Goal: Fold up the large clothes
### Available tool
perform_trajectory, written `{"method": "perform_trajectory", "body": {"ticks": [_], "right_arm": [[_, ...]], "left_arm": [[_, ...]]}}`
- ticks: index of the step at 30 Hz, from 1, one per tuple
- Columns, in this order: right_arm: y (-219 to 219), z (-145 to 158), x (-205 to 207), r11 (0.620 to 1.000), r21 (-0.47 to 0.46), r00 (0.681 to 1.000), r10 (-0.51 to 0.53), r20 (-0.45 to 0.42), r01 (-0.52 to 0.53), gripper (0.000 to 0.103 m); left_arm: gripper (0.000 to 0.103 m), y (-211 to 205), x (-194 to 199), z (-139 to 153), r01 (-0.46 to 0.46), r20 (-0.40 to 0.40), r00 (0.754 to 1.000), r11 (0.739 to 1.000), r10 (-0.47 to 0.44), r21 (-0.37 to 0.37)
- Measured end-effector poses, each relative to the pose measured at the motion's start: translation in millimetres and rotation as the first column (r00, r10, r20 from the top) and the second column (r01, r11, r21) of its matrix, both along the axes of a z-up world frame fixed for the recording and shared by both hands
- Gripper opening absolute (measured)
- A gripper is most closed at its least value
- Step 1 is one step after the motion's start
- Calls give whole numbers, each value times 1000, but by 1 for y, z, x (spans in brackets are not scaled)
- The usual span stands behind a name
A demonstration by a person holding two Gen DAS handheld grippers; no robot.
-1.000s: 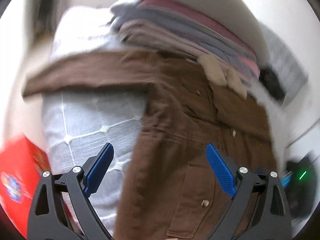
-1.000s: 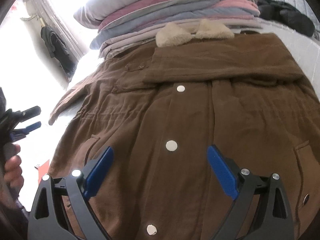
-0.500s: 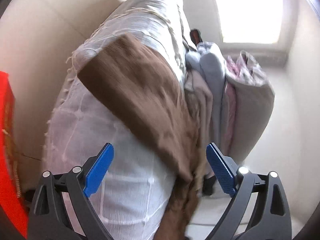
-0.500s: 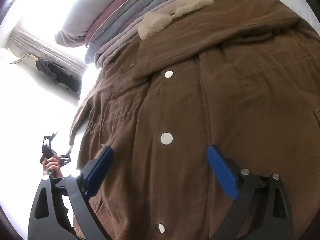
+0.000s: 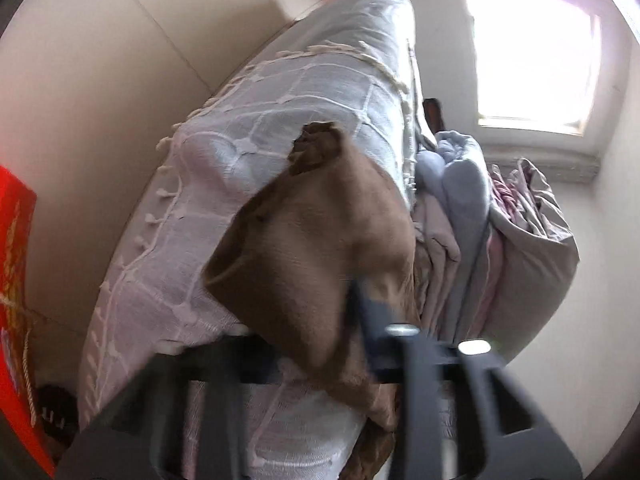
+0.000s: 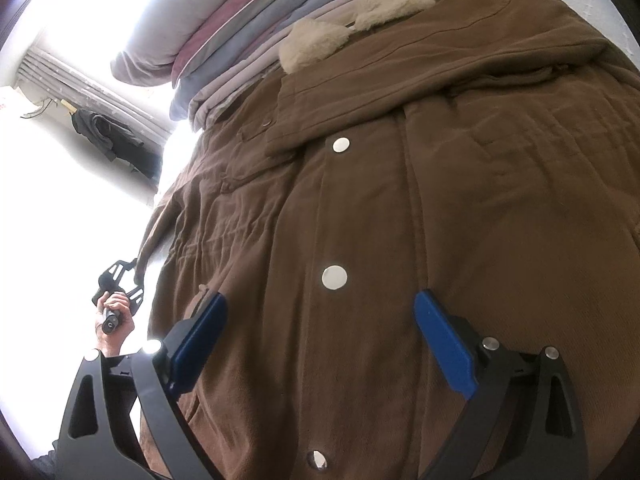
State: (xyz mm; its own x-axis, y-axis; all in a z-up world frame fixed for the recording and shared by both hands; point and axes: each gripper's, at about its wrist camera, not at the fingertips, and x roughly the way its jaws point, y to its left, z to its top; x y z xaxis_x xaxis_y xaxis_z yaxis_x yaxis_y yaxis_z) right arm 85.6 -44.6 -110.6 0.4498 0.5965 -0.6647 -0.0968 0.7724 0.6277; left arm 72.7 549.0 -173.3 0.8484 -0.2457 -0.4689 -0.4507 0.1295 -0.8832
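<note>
A large brown coat point(image 6: 420, 208) with white snaps and a cream fleece collar point(image 6: 320, 42) lies front up on the bed. Its right sleeve is folded across the chest. My right gripper point(image 6: 320, 340) is open and hovers just above the coat's lower front. In the left wrist view, my left gripper point(image 5: 344, 320) is shut on the coat's left sleeve point(image 5: 320, 232), which hangs over the bed's side. The left gripper also shows in the right wrist view point(image 6: 118, 284) at the coat's left edge, held by a hand.
A stack of folded quilts point(image 6: 248, 28) lies at the bed's head, behind the collar. A pale checked bedspread point(image 5: 248, 148) covers the bed. A red box point(image 5: 16, 300) stands on the floor at left. A dark garment point(image 6: 108, 136) hangs near the window.
My left gripper has closed on the sleeve; it was open half a second ago. The right gripper has tilted and moved slightly closer over the coat.
</note>
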Motion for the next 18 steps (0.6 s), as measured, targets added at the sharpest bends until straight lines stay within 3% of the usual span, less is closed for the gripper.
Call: {"method": "perform_trajectory", "body": {"ticks": [1, 6, 12, 15, 18], "right_arm": [[0, 0, 0, 1000, 0, 1000, 0, 0, 0, 91], [-1, 0, 0, 1000, 9, 1000, -4, 0, 4, 91], [-8, 2, -1, 998, 53, 1000, -21, -8, 21, 91], [-17, 5, -2, 996, 75, 999, -47, -11, 47, 91], [-33, 10, -4, 986, 137, 996, -88, -26, 91, 91]], "left_arm": [[8, 0, 0, 3, 0, 1, 1000, 1000, 0, 28], [5, -7, 0, 40, -34, 48, 998, 989, 27, 146], [4, -51, 21, 124, 3, 188, 981, 970, -51, 245], [4, -95, 45, 178, 68, 242, 959, 946, -150, 316], [4, -178, 81, 248, 168, 302, 902, 896, -308, 412]]}}
